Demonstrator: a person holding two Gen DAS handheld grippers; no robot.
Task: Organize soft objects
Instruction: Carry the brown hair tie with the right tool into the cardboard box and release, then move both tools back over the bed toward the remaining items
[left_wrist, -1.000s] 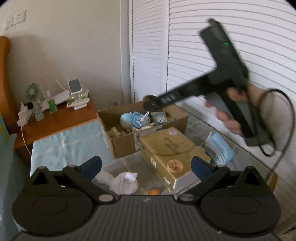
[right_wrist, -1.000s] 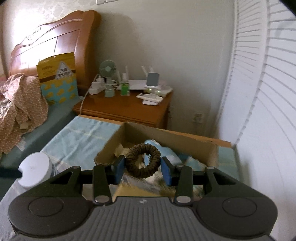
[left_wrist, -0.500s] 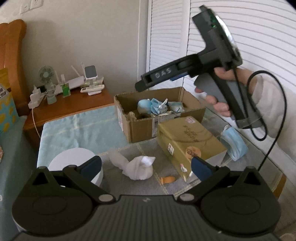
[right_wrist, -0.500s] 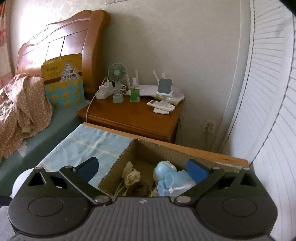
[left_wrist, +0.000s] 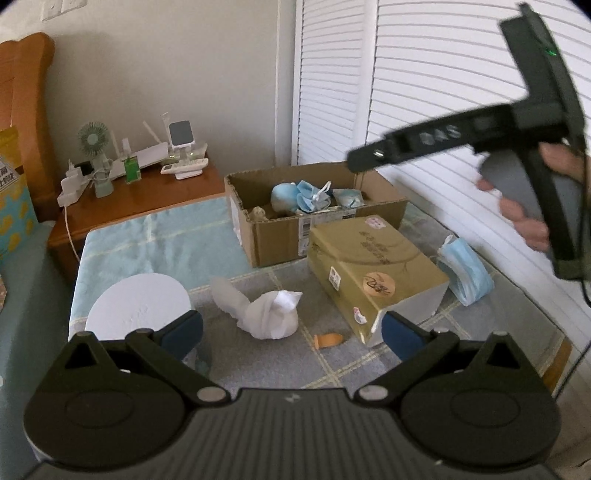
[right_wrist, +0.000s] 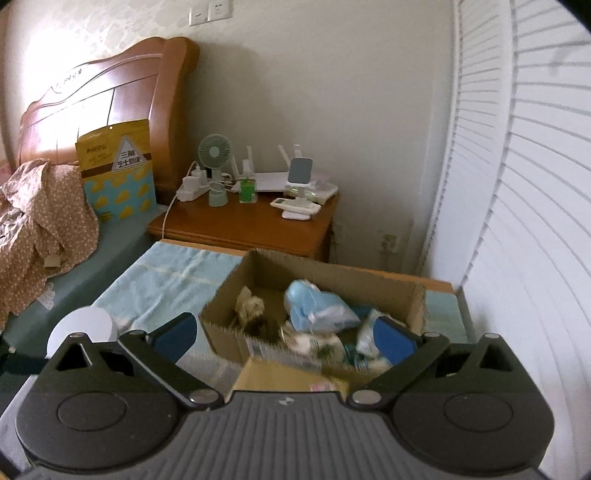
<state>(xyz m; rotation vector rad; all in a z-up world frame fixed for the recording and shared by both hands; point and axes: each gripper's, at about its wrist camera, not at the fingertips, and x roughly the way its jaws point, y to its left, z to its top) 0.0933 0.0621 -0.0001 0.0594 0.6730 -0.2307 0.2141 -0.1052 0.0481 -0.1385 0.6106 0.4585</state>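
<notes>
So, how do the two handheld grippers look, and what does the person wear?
Both are black. The left gripper and the right gripper each have blue pads on linkage arms, round pivot housings and a ribbed grey base. From the side, the right one shows a grey handle, a green light and a black cable. No sleeve is visible.

The cardboard box (left_wrist: 280, 236) is plain matt brown corrugated board, the tissue pack (left_wrist: 373, 273) glossy gold plastic film, the white cloth (left_wrist: 266, 314) soft and crumpled, the face mask (left_wrist: 465, 273) pleated blue fabric, the nightstand (right_wrist: 251, 225) polished reddish wood, and each hand-held gripper (left_wrist: 291, 332) matt black ribbed plastic.
</notes>
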